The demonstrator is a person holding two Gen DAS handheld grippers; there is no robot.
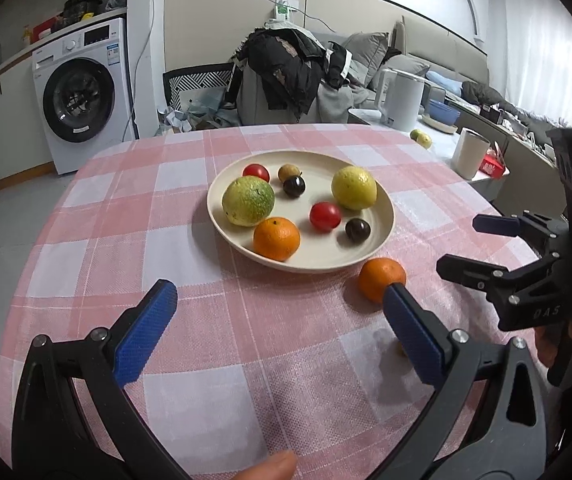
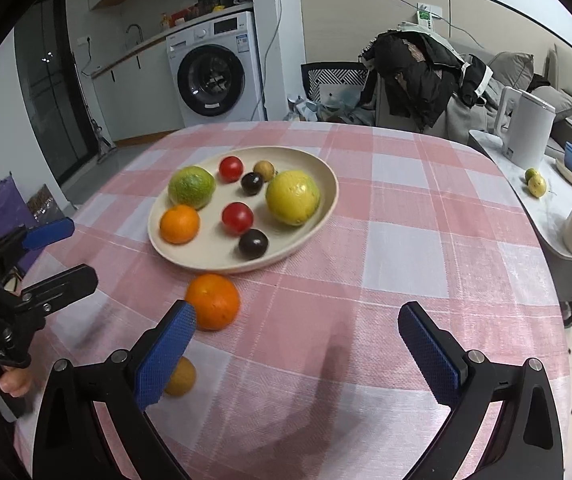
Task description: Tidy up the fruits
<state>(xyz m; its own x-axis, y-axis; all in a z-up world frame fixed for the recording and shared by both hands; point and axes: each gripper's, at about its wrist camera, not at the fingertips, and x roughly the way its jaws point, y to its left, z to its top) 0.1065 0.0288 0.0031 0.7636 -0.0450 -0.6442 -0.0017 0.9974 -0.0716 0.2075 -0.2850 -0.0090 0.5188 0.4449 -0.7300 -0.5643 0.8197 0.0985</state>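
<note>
A pink-checked tabletop (image 2: pixel 406 208) carries a plate (image 2: pixel 318 216) of seven fruits. My left hand-held gripper (image 1: pixel 281 300) and right hand-held gripper (image 2: pixel 298 320) both gape wide, holding nothing. One orange (image 2: pixel 213 300) lies just near of the plate; a small brown fruit (image 2: pixel 183 378) lies nearer still.

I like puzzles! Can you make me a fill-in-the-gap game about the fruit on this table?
The plate holds ___ red tomatoes.
One orange lies on the ___, outside the plate.
The tablecloth is checked pink and ___.
Both tools are ___ and hold nothing.

Missing words: two; tablecloth; white; open
</note>
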